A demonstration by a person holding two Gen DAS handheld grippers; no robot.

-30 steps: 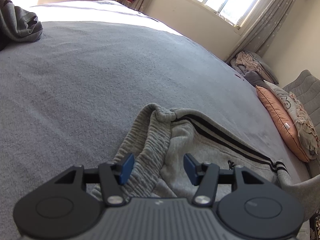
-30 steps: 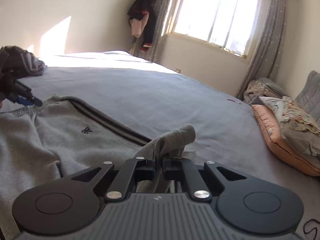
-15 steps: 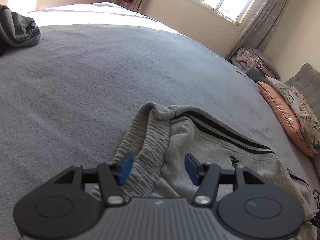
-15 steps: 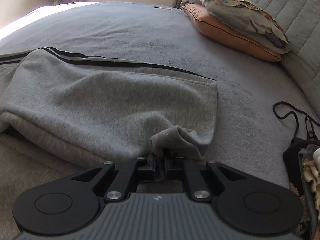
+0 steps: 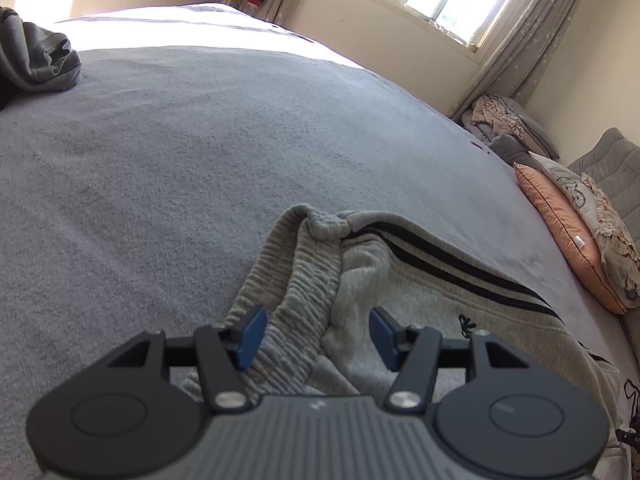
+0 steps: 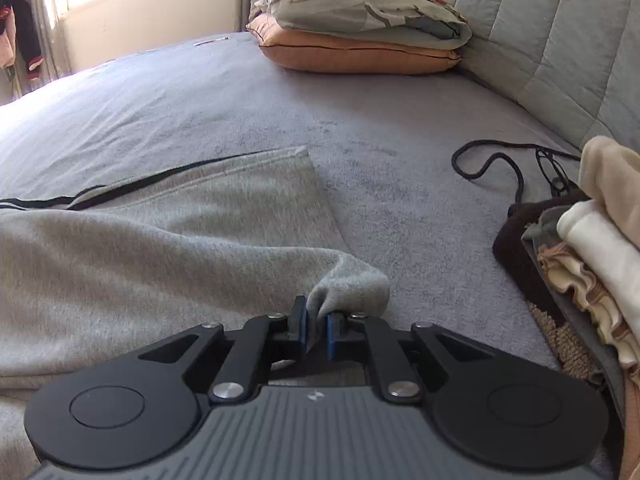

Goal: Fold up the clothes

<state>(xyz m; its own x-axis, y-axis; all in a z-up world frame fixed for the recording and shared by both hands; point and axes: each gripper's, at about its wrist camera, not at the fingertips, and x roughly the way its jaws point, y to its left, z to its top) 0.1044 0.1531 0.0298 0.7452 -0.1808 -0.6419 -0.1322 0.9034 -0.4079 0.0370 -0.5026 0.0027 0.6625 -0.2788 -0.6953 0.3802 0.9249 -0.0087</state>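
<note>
While grey sweatpants with black side stripes lie spread across a grey bedspread, the left gripper hangs over their ribbed waistband, its blue pads apart and pressing on nothing. At the other end of the garment, the right gripper has a fold of the leg hem between its narrowly parted jaws, which have just been easing open. An orange pillow rests by the padded headboard, a black cord trails nearby, and folded clothes are stacked at right.
</note>
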